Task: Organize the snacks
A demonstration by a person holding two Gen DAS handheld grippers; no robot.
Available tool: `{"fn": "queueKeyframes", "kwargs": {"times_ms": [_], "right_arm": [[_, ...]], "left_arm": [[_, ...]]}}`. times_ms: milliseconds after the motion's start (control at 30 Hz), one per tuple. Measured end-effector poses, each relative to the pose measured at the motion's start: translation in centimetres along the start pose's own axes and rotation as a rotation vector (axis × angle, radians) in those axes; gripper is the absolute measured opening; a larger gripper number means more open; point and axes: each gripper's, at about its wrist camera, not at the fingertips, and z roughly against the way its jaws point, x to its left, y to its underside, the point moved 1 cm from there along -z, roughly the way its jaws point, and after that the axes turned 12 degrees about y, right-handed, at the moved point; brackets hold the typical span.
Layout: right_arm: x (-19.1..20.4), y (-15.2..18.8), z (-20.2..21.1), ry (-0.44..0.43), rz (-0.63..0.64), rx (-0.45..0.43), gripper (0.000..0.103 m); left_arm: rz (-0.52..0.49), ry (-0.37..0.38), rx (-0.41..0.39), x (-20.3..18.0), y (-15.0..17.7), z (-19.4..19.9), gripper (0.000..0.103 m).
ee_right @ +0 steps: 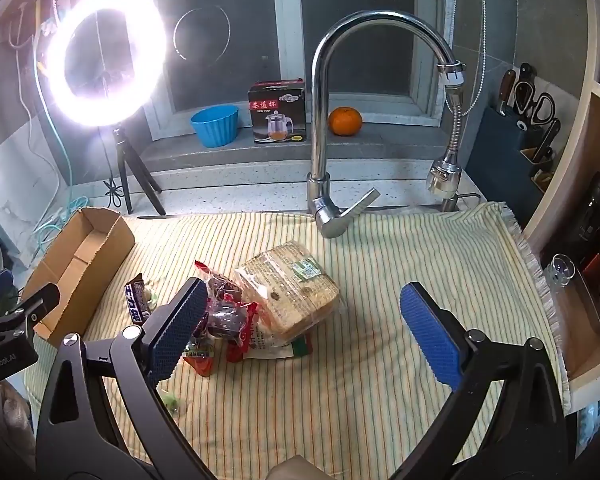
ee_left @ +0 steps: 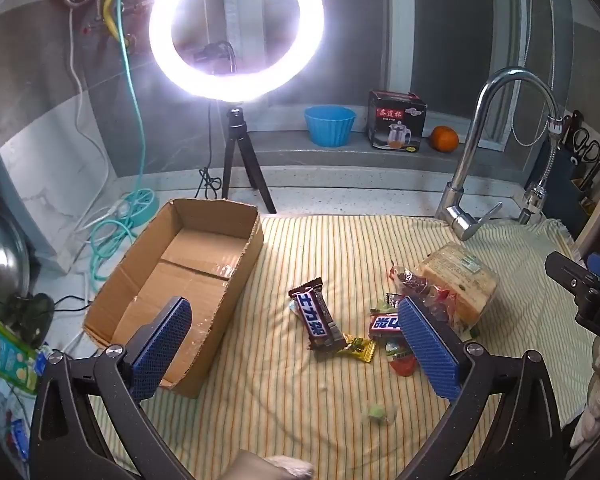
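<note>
An empty cardboard box lies at the left of the striped cloth. A brown chocolate bar lies beside it, with a second bar, a yellow candy, red snack packets and a wrapped loaf of bread to the right. A small green candy lies nearer. My left gripper hovers open above the first bar. My right gripper hovers open over the bread and packets. Neither holds anything.
A chrome faucet rises behind the cloth. A ring light on a tripod stands at the back left. On the sill are a blue bowl, a tea-cup carton and an orange. A knife block stands right.
</note>
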Motion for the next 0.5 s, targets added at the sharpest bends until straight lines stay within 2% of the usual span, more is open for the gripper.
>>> {"fn": "queueKeyframes", "kwargs": {"times_ms": [500], "right_arm": [[0.58, -0.15, -0.18, 0.006, 0.007, 0.001, 0.1]], "left_arm": [[0.025, 0.007, 0.002, 0.15, 0.06, -0.25, 0.102]]}}
